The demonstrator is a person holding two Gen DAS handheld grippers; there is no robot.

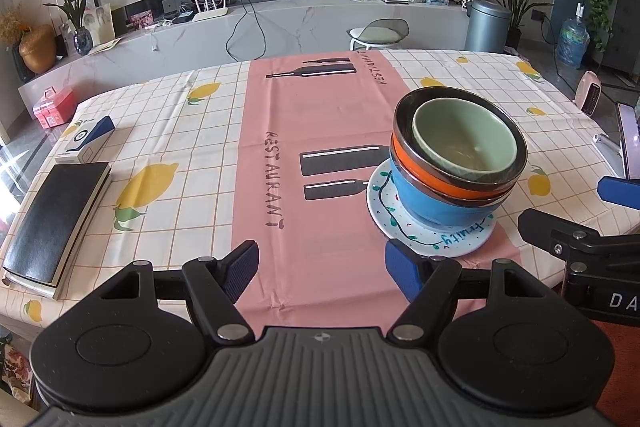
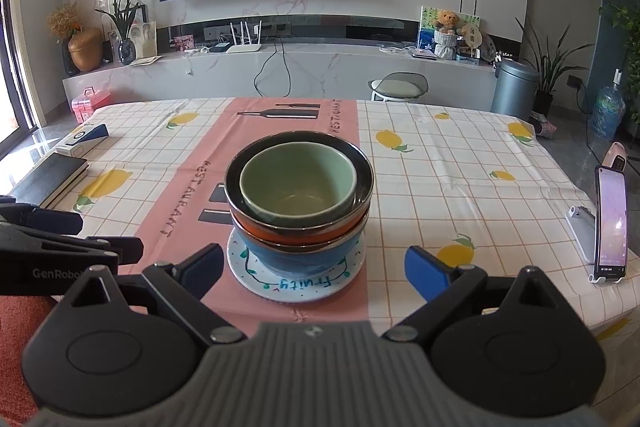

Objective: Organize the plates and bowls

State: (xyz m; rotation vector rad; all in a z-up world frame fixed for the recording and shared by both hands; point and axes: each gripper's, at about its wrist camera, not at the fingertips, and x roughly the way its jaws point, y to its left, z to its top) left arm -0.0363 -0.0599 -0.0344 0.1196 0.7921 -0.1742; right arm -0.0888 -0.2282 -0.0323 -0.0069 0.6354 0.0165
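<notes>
You have the stack in front of you on the pink paper runner [image 2: 256, 131]: a pale green ceramic bowl [image 2: 298, 183] sits inside an orange bowl with a dark shiny rim [image 2: 304, 237], this one sits in a blue bowl [image 2: 296, 257], and the blue bowl stands on a white round plate with a painted vine and the word "Fruity" [image 2: 304, 285]. The green bowl holds nothing that you can see; its bottom only shines. The blue bowl is mostly covered by the orange one, and the middle of the plate is hidden under it.

Your right gripper [image 2: 314, 267] is spread wide, one finger on each side of the plate, near it but not touching. Your left gripper [image 1: 320, 267] is also wide and holds nothing; its right finger is just beside the plate's near edge [image 1: 430, 243].

Further out on the lemon-print checked tablecloth [image 2: 440, 187] lie a black notebook [image 1: 56, 223] and a white and blue box [image 1: 90, 139] at the left. A phone on a stand [image 2: 610, 223] is at the right, cut off in the left view.
</notes>
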